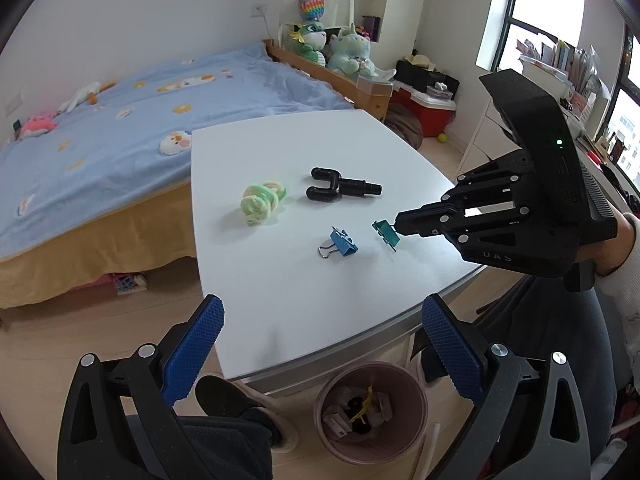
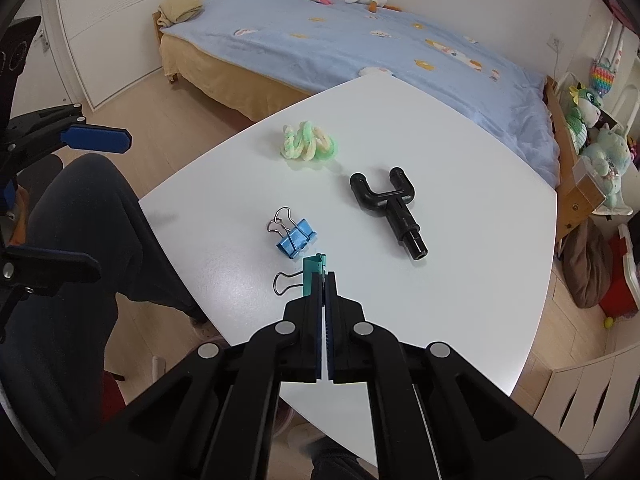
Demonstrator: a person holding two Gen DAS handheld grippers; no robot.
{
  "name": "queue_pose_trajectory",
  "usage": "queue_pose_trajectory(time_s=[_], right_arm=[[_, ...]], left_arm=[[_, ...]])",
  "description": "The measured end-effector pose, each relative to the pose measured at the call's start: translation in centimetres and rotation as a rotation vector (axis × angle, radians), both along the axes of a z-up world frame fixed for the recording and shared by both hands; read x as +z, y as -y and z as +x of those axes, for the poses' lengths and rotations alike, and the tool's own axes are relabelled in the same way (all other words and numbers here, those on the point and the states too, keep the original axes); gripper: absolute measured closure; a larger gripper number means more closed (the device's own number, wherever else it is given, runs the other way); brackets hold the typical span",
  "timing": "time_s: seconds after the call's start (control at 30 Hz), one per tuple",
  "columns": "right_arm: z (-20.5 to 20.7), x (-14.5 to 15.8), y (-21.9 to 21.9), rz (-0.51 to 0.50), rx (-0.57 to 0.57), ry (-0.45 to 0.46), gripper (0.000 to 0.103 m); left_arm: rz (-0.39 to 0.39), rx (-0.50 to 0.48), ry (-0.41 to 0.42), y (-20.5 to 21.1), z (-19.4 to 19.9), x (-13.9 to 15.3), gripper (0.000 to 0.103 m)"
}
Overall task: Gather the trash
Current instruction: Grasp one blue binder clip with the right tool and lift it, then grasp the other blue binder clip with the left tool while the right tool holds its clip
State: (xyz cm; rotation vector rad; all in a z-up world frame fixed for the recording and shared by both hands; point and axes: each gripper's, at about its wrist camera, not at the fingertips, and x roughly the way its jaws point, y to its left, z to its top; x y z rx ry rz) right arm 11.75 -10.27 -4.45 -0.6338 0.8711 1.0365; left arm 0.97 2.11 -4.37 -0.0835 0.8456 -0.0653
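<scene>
On the white table point(image 1: 280, 280) lie a blue binder clip point(image 1: 340, 243), a green-and-yellow fuzzy bundle point(image 1: 260, 200) and a black fork-shaped plastic part point(image 1: 340, 188). My right gripper point(image 2: 323, 276) is shut on a teal binder clip point(image 2: 312, 274), which also shows in the left wrist view point(image 1: 386, 234), just above the table. My left gripper point(image 1: 320, 320) is open and empty, over the table's near edge. A pink trash bin point(image 1: 372, 412) with scraps stands on the floor below it.
A bed with a blue blanket point(image 1: 120, 120) runs along the table's far side. Plush toys point(image 1: 340, 48), a red box point(image 1: 428, 116) and shelves stand beyond. The person's legs point(image 2: 80, 240) are beside the table.
</scene>
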Motion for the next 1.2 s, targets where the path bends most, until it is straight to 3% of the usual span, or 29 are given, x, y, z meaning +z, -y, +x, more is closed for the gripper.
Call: queue_pose_trajectory(time_s=[0.63, 1.0, 1.07, 1.2], right_arm=[[1.1, 2.6, 3.9, 0.057, -0.125, 0.002, 0.102], [1.4, 2.6, 5.5, 0.061, -0.16, 0.008, 0.102], [1.5, 2.6, 5.8, 0.063, -0.167, 0.006, 0.102], [1.7, 2.5, 6.1, 0.066, -0.172, 0.005, 0.102]], left_arm=[[-0.013, 0.006, -0.062, 0.7, 5.5, -0.4, 0.008], [-0.161, 0.046, -0.163, -0.1, 8.7, -2.4, 0.008], [-0.224, 0.056, -0.189, -0.5, 9.3, -3.0, 0.025], [-0.296, 0.071, -0.217, -1.0, 9.6, -3.8, 0.045]])
